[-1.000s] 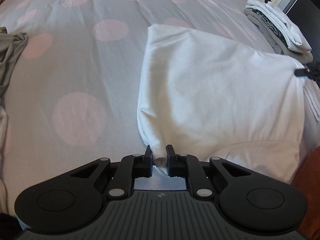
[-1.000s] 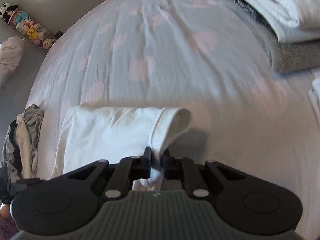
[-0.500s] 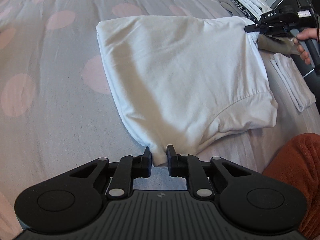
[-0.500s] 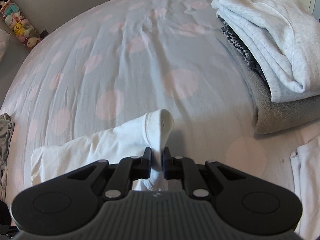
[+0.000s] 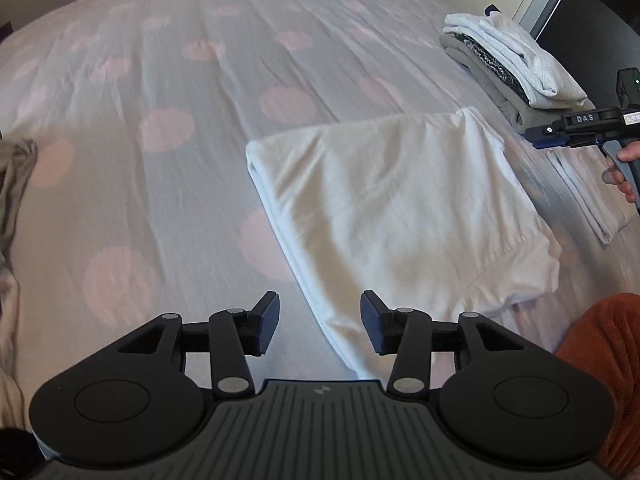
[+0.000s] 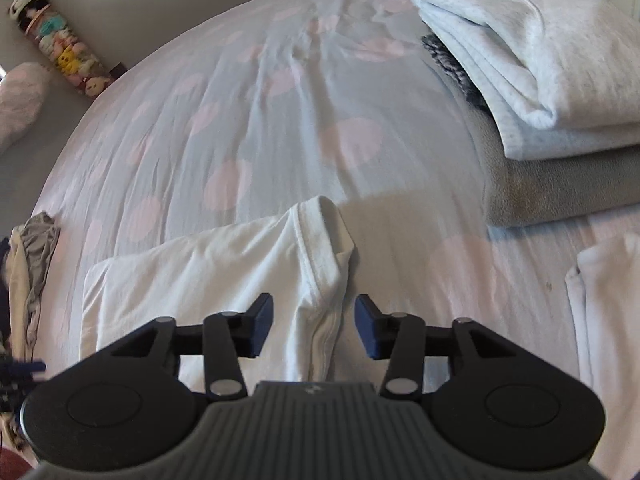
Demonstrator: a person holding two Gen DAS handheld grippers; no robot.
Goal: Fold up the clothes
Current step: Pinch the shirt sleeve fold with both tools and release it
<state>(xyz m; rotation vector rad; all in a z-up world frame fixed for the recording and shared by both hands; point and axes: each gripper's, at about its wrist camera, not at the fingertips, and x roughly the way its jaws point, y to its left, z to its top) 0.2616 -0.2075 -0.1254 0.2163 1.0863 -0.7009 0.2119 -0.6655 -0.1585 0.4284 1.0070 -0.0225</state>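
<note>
Looking through the left wrist view first:
Left gripper: the left gripper [image 5: 320,322] had just been opening, so its jaws stood apart with nothing pinched; the near corner of the white t-shirt [image 5: 400,216] lay under the gap, let go.
Shirt: folded into a rough rectangle, flat on the spotted bed [image 5: 160,160], with one sleeve edge sticking out at the near right.
Done pile: a folded stack [image 5: 508,60] sat beyond the shirt near the bed's far right edge, and another white folded item [image 5: 588,200] lay just right of the shirt.
Other hand: the right gripper [image 5: 538,136] hovered by the shirt's far right corner.

Right wrist view:
Right gripper: the right gripper [image 6: 314,326] had just been opening too; the shirt's hem corner [image 6: 320,248] was between the jaws but not squeezed, a bit bunched up.
Still to do: crumpled clothes [image 6: 32,264] waited at the bed's left edge.
Progress guess: this fold looked pretty much laid down; probably one more fold or a move to the stack, then the leftover clothes.
</note>
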